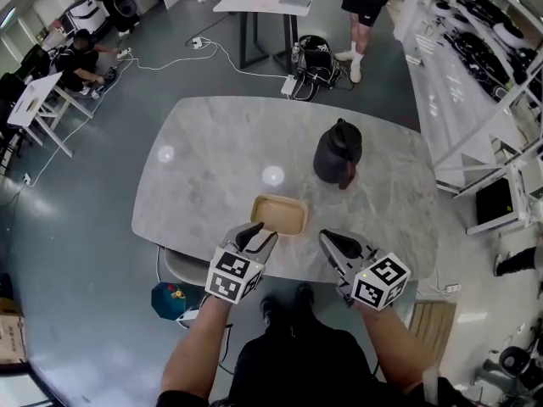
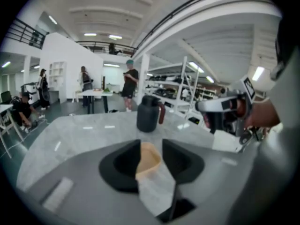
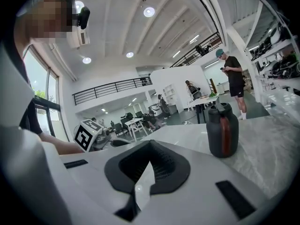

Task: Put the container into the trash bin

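The shallow tan rectangular container (image 1: 278, 214) sits right by the near edge of the grey marble desk (image 1: 204, 168), about mid-way along it, with its long side running along that edge. Your left gripper (image 1: 261, 231) is the closer one. Its fingers are spread open and aimed at the container's near-left corner, with the tan rim showing in the gap, but as far as I can tell they're not pinching it yet.

Your right gripper (image 1: 329, 239) hangs just off the container's right end, fingers closed on nothing.

The black jug with the reddish handle (image 1: 338, 153) stands further in and to the right, clear of the left side's path. The whole left half of the desk is bare, so there's plenty of room there. I can't make out a trash bin for sure in any view.
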Available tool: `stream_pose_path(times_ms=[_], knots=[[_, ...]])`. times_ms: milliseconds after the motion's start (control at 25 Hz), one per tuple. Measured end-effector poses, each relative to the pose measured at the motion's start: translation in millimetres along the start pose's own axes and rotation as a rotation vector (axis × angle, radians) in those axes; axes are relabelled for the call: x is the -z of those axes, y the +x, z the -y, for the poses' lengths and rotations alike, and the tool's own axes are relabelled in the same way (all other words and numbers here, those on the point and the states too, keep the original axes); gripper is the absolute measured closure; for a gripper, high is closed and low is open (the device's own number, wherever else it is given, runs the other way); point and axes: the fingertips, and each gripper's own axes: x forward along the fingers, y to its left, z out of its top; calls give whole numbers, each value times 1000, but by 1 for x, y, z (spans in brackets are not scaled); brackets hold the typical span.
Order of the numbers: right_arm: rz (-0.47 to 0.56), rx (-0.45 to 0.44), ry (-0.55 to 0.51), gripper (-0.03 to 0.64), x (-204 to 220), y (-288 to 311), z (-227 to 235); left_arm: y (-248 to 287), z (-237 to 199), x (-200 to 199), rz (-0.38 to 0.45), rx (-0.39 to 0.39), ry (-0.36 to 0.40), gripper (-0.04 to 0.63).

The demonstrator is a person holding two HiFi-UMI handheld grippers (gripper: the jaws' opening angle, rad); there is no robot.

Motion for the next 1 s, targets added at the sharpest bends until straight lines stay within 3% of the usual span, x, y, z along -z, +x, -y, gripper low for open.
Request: stream_pose_path(times_ms=[440,840,1000], knots=[[-32,8,49,624,25,10,23,61,5,61,-224,122,210,419],[-25,26,84,624,36,9,36,94,5,106,-424,174,439,413],[-28,30,85,624,33,4,41,105,6,116,-477,180,470,414]])
